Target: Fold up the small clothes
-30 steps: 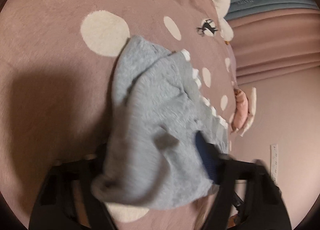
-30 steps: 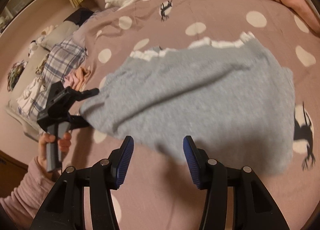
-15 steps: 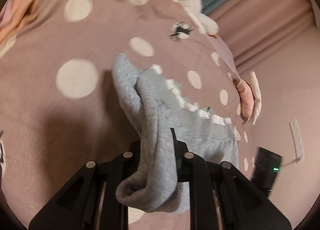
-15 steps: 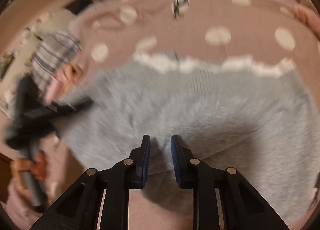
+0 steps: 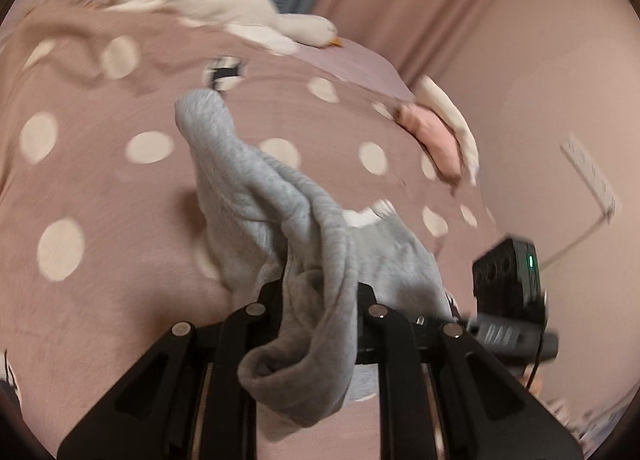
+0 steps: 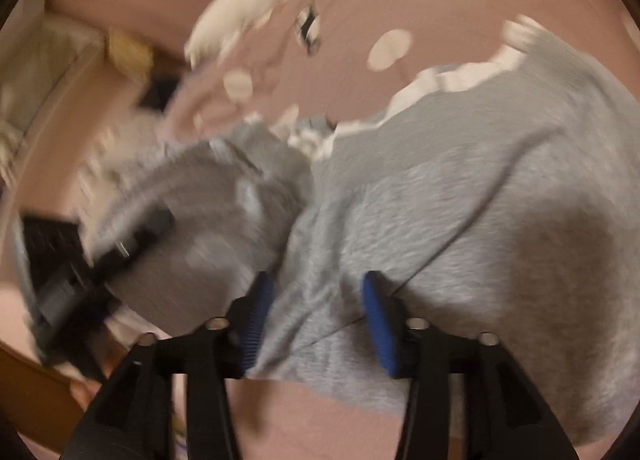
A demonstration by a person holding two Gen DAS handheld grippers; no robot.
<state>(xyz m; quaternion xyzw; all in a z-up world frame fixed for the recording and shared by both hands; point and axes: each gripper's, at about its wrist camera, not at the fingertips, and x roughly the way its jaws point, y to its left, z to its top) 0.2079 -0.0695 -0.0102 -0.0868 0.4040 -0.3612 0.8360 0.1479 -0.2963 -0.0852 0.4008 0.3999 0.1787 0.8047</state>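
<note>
A small grey fleece garment with white scalloped trim (image 5: 256, 188) lies bunched on the pink spotted bedspread (image 5: 92, 164). My left gripper (image 5: 320, 300) is shut on a thick fold of it, and a loop of fabric hangs toward the camera. In the right wrist view the garment (image 6: 460, 196) spreads wide. My right gripper (image 6: 316, 320) stands open with its blue pads (image 6: 372, 320) on either side of the near hem, the cloth between them. The other gripper shows at the left of the right wrist view (image 6: 80, 280), blurred, and at the right of the left wrist view (image 5: 508, 300).
A white goose plush (image 5: 208, 0) lies at the far edge of the bed. A pink and white cushion (image 5: 436, 136) sits at the bed's right edge by the wall. Pink curtains (image 5: 400, 0) hang behind. Blurred shelving and clutter (image 6: 60, 72) stand left.
My right gripper, nearly shut half a second ago, has opened over the hem. My left gripper stays shut on the grey fold and has swung, the view turning toward the wall.
</note>
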